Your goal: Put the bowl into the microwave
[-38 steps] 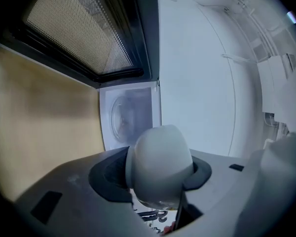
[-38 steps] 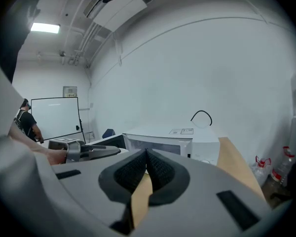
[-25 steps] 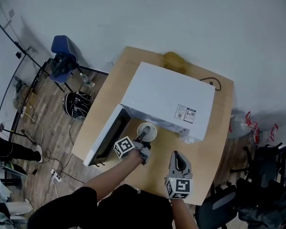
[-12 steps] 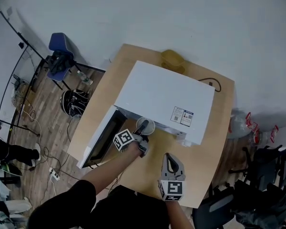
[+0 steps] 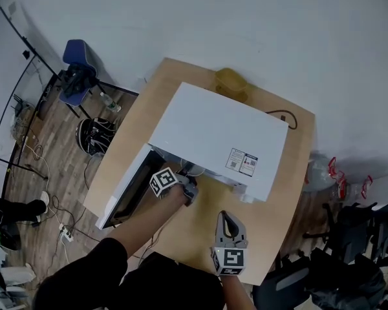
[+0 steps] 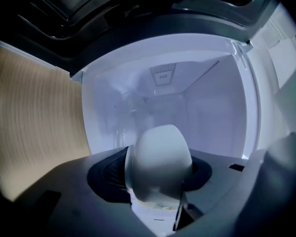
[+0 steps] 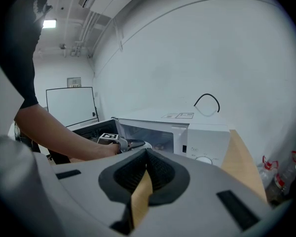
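Observation:
The white bowl (image 6: 160,152) sits between the jaws of my left gripper (image 6: 155,181), which is shut on it. The open cavity (image 6: 187,98) of the white microwave (image 5: 220,134) lies straight ahead of it. In the head view the left gripper (image 5: 187,174) reaches into the microwave's mouth, and the oven's top hides most of the bowl. The door (image 5: 126,192) hangs open to the left. My right gripper (image 5: 227,219) hovers over the table (image 5: 200,228) in front of the microwave; its jaws are shut with nothing between them (image 7: 147,154).
A yellow object (image 5: 231,81) and a black cable (image 5: 281,118) lie behind the microwave. The control panel (image 7: 204,144) is on the microwave's right side. A blue chair (image 5: 74,57) and gear stand on the floor at left, dark chairs (image 5: 349,237) at right.
My left gripper has carried the bowl up to the microwave's opening, so the bowl is now mostly hidden under the oven's top. The right gripper has hardly moved.

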### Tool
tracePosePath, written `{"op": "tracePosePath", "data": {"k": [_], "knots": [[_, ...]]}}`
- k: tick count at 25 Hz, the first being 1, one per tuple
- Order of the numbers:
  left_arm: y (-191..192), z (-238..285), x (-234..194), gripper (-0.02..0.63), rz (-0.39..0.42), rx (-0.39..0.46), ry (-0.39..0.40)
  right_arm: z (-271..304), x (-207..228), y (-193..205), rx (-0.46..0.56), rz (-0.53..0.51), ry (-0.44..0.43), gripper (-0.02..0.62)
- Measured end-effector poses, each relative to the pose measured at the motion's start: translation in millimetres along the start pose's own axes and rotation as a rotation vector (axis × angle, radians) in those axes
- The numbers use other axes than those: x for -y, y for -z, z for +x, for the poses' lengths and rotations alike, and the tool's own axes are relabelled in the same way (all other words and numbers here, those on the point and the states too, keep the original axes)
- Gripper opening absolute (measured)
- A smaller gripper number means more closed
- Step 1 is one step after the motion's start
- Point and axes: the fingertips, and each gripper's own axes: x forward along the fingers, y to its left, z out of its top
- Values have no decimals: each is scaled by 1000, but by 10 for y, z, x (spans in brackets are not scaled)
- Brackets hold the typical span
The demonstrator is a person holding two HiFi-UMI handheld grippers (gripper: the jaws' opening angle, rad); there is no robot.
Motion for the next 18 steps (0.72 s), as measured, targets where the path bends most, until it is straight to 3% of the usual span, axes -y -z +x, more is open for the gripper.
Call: {"op": "tracePosePath", "data": {"k": [6,14,18], "knots": [[12,63,-15,218,42,2,-19,-30,48,55,-3,18,11,60],[-81,87,-6,236,221,20,-126,-21,53,45,7,24,5,60],[-111,112,21,248,228,26,-135,-11,52,30,10,24,3,60]]}}
